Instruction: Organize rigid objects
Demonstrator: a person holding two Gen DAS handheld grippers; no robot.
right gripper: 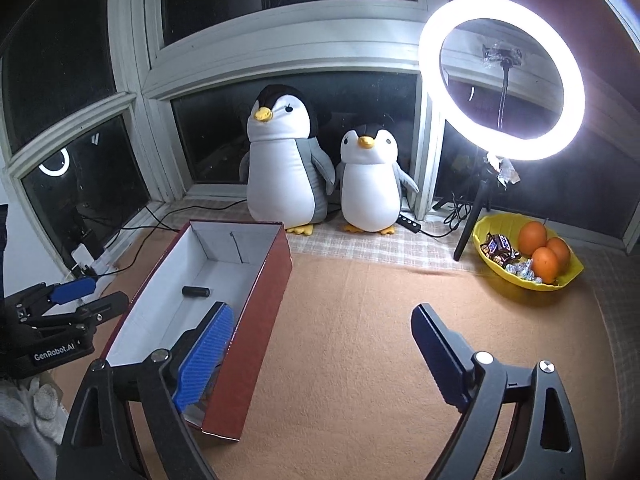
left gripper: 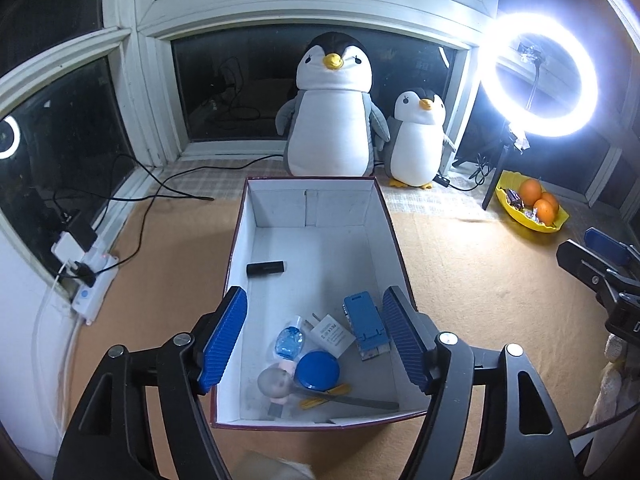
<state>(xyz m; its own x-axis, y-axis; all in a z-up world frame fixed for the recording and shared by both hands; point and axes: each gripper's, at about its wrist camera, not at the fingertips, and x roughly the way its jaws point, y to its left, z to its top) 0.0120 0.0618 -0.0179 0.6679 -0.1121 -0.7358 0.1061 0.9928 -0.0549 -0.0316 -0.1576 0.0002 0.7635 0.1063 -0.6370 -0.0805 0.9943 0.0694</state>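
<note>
Left claw (left gripper: 314, 344), jaws parted and empty, hangs over the dark-red cardboard box (left gripper: 400, 248), revealing its clutter: 1 blue round lid (left gripper: 318, 365), 1 white plug adapter (left gripper: 333, 333). Right-wrist view shows only 1 black cylinder (right gripper: 196, 291); right claw (right gripper: 320, 354) gapes empty.

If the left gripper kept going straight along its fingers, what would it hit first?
Probably the white charger lying in the box, between the open left gripper fingers; depth is unclear, so the blue stand beside it might come first.
</note>
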